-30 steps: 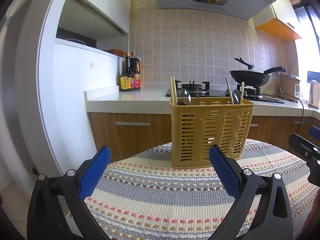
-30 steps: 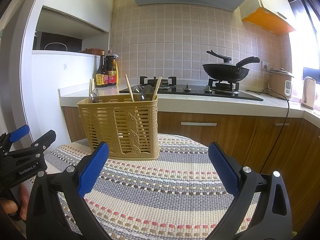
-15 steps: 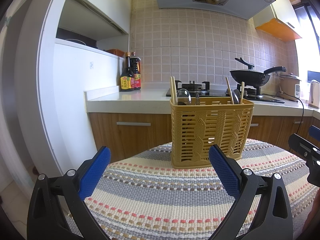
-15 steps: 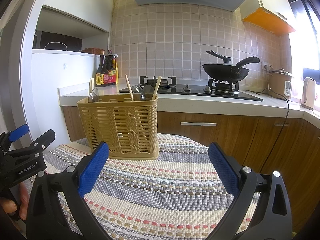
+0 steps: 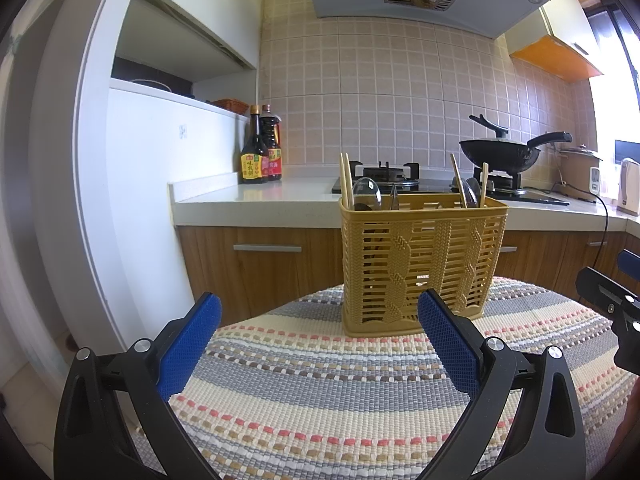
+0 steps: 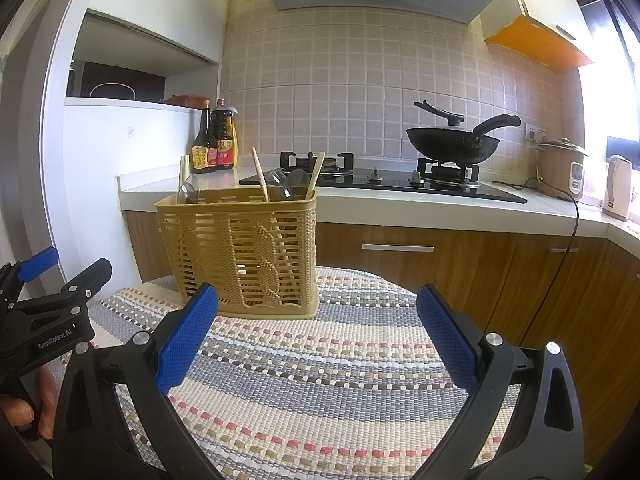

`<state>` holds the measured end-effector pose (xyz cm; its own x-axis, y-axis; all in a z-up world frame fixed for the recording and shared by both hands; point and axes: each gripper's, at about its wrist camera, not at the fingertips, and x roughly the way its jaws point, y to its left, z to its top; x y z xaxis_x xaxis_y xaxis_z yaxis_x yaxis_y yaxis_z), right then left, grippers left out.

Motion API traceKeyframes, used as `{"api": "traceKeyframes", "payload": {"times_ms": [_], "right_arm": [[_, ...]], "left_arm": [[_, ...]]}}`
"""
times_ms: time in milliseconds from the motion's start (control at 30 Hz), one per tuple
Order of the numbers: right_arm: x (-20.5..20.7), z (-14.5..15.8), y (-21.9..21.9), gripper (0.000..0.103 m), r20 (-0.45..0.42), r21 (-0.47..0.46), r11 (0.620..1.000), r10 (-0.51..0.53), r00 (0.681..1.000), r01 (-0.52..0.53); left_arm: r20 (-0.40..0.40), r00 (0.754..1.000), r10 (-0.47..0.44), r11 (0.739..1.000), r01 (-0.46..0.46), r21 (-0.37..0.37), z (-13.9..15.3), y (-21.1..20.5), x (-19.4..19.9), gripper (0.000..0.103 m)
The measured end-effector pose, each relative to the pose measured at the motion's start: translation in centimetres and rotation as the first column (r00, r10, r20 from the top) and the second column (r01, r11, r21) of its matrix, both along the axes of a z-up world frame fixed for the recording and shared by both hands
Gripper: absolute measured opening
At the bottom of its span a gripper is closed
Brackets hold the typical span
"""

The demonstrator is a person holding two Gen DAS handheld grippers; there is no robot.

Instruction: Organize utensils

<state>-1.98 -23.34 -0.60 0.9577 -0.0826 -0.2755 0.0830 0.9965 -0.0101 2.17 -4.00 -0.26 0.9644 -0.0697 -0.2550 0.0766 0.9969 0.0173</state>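
Two sauce bottles (image 5: 260, 152) behind utensil basket (image 5: 420, 260) on striped mat (image 5: 320, 400).

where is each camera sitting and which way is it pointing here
Left wrist: sits on the left hand-held gripper, facing forward over the striped mat at the yellow basket and stove; its open blue fingers show, with the right one at the edge.
Right wrist: sits on the right hand-held gripper, facing the same way; basket lies left of centre; a hand holds the left one.
Shared: basket, mat, wok.
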Motion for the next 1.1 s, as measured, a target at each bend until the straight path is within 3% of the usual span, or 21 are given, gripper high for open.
{"api": "traceKeyframes", "payload": {"times_ms": [800, 1100], "right_arm": [[0.01, 0.03, -0.02, 0.095, -0.002, 0.0, 1.0, 0.0, 1.0, 0.0], [-0.01, 0.03, -0.05, 0.095, -0.002, 0.0, 1.0, 0.001, 1.0, -0.001]], "left_arm": [[0.035, 0.999, 0.021, 0.999, -0.023, 0.046, 0.08, -0.65, -0.52, 0.096], [0.04, 0.999, 0.022, 0.999, -0.023, 0.027, 0.3, -0.27, -0.65, 0.096]]}}
